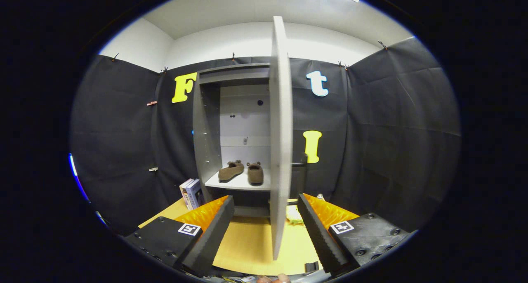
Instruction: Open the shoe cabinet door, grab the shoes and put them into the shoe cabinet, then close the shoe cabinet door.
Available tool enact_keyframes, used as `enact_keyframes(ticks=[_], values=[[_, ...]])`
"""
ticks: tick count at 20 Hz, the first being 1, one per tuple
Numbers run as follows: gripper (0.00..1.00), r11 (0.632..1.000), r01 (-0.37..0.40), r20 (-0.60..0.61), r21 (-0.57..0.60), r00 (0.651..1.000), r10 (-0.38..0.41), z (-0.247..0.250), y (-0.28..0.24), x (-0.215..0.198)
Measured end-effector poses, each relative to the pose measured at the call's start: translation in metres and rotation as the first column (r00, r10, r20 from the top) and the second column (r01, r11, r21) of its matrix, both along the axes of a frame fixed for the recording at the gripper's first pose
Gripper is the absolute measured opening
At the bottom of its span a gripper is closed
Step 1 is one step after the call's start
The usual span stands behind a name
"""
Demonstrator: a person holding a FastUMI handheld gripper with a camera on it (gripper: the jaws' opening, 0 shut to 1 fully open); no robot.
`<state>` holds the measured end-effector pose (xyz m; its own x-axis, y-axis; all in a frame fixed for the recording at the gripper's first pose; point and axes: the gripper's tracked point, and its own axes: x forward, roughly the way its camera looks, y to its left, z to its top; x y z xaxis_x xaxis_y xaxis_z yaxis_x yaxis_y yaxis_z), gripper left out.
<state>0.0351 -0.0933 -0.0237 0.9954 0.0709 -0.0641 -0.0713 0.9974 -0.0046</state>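
Note:
The grey shoe cabinet [208,122] stands against the booth's back wall with its door [280,134] swung wide, edge-on toward me. Two brown shoes [241,171] rest side by side on the white shelf [237,183] inside. My gripper [265,206] is open, and the door's free edge hangs between its fingers without touching either one. The left finger [214,229] and the right finger [317,233] stand well apart. A dark handle [299,164] sticks out from the door's right face.
A small stack of books [192,193] leans beside the cabinet's lower left corner. A yellow-green cloth [295,215] lies on the wooden floor [247,246] just right of the door's foot. Black cloth walls close in left and right.

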Motion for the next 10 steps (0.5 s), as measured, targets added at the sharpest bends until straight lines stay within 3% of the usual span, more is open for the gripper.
enact_keyframes(ticks=[5,10], values=[[0.98,0.999,0.039,-0.009,0.001,0.999,-0.039,-0.007,-0.059,0.024],[0.99,1.0,0.002,-0.043,0.023,0.999,-0.001,-0.014,-0.069,0.06]])
